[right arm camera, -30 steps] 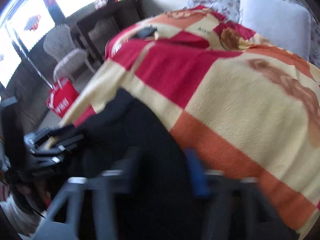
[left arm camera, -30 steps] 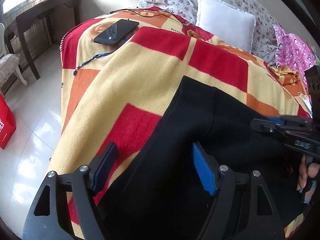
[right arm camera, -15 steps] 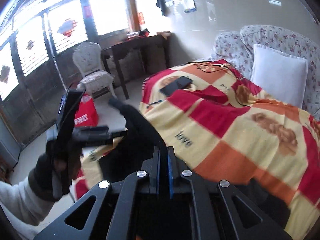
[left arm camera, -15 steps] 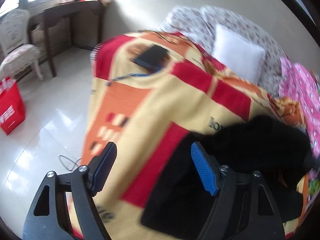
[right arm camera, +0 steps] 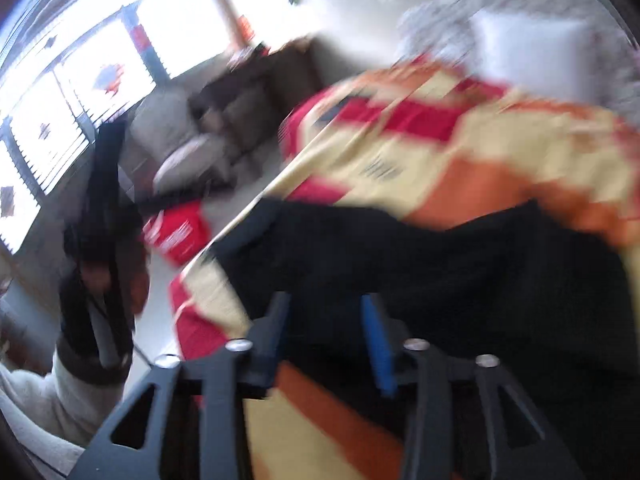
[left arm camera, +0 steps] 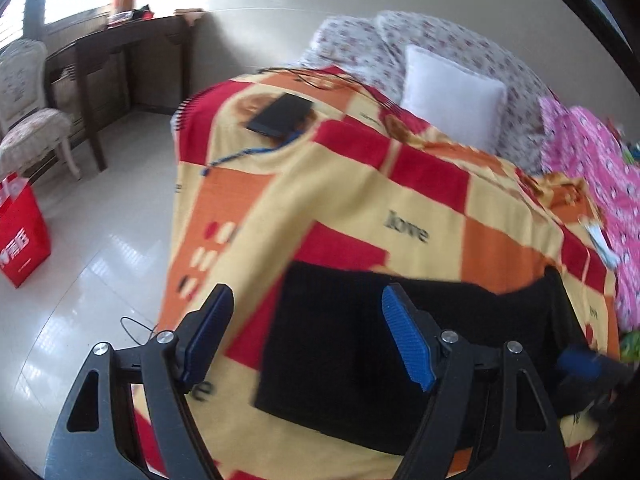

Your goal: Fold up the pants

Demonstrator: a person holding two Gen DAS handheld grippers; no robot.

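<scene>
Left wrist: left gripper (left arm camera: 308, 336) hanging wide apart, gripping nothing, above black pants (left arm camera: 360, 344) lying as a flat folded rectangle on fleecy checked blanket (left arm camera: 360, 200); slim dark phone (left arm camera: 280, 115) resting farther up. Right wrist, blurred: right gripper (right arm camera: 326, 330) having just been opening, jaws partly apart, nothing between, over the soft pants (right arm camera: 400, 256).

The pants (left arm camera: 400, 360) lie folded on the blanket (left arm camera: 340, 208) near the bed's near end; the left gripper (left arm camera: 308, 336) hangs above their left edge, the right gripper (right arm camera: 324, 332) above their near edge; a phone (left arm camera: 280, 114) lies on the blanket at the far left corner, a cable (left arm camera: 244, 154) trailing from it; a pillow (left arm camera: 452, 98) stands behind the blanket; left of the bed, a bag (left arm camera: 20, 232) sits on the floor (left arm camera: 80, 280) before a chair (left arm camera: 28, 120), beside a desk (left arm camera: 120, 40).
</scene>
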